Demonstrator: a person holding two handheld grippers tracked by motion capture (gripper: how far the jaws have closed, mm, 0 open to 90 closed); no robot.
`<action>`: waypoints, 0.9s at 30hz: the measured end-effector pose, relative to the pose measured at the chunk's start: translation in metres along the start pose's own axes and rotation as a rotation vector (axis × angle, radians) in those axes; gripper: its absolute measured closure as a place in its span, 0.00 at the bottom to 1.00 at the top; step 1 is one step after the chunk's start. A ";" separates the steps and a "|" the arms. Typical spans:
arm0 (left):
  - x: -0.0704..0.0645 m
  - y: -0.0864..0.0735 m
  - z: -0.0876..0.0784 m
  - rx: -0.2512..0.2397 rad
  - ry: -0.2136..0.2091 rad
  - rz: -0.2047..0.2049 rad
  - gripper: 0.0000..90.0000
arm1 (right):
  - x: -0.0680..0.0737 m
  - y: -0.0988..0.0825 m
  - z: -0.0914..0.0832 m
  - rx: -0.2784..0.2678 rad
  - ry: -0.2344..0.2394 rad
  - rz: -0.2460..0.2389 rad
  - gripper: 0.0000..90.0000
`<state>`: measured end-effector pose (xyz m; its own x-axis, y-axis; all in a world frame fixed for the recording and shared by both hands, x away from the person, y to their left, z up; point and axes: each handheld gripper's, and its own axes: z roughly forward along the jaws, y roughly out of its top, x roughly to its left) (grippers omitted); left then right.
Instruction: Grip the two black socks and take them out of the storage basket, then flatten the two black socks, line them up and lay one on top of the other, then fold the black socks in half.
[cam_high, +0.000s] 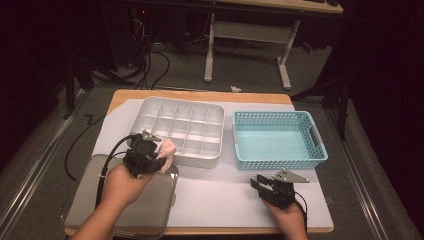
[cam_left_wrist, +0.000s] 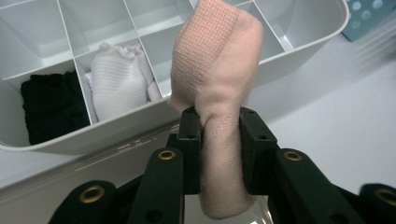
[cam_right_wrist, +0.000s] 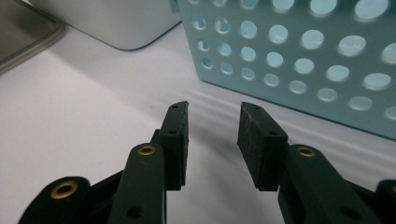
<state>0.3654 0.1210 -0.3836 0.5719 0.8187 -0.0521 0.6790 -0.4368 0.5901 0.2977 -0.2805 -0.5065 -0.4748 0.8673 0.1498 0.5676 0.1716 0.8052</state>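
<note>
A dim room with a grey floor, cables and a desk frame at the back lies beyond a wooden table (cam_high: 200, 95) covered by a white sheet (cam_high: 215, 195).

At the left edge of the sheet lies a flat grey lid (cam_high: 95, 200), and the person's left hand (cam_high: 122, 185) reaches over it. The left gripper (cam_high: 152, 157) is clamped on a pink sock (cam_high: 167, 150): in the left gripper view the two black pads squeeze the sock (cam_left_wrist: 219, 84) around its middle, with a bunched end standing up above the jaws and the other end hanging below them. The sock is held in the air just at the near left rim of the white divided tray (cam_high: 150, 107).

In the left gripper view the tray (cam_left_wrist: 317, 46) shows a black sock (cam_left_wrist: 51, 105) in one near compartment and a white sock (cam_left_wrist: 119, 81) in the compartment next to it, each folded into a bundle. The other compartments in sight look bare.

Right of the tray, just beside it, stands a teal basket (cam_high: 277, 160) with perforated walls.

Near the front right of the sheet, the right gripper (cam_high: 256, 182) rests low, in front of the basket's near left corner. Its jaws stand partly open with nothing between them; in the right gripper view the basket wall (cam_right_wrist: 299, 56) is close ahead.
</note>
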 end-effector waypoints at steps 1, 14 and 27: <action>0.000 0.001 0.000 0.002 -0.001 -0.005 0.81 | 0.000 0.000 0.000 0.000 0.002 0.006 0.70; 0.001 0.019 0.003 -0.006 0.005 0.002 0.81 | -0.001 -0.001 -0.001 -0.002 0.018 0.011 0.70; 0.007 0.037 0.006 -0.017 -0.002 -0.007 0.81 | -0.002 -0.001 0.001 0.012 0.020 0.027 0.71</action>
<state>0.3970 0.1089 -0.3670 0.5678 0.8212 -0.0579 0.6754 -0.4245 0.6029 0.2988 -0.2822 -0.5076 -0.4724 0.8623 0.1824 0.5884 0.1544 0.7937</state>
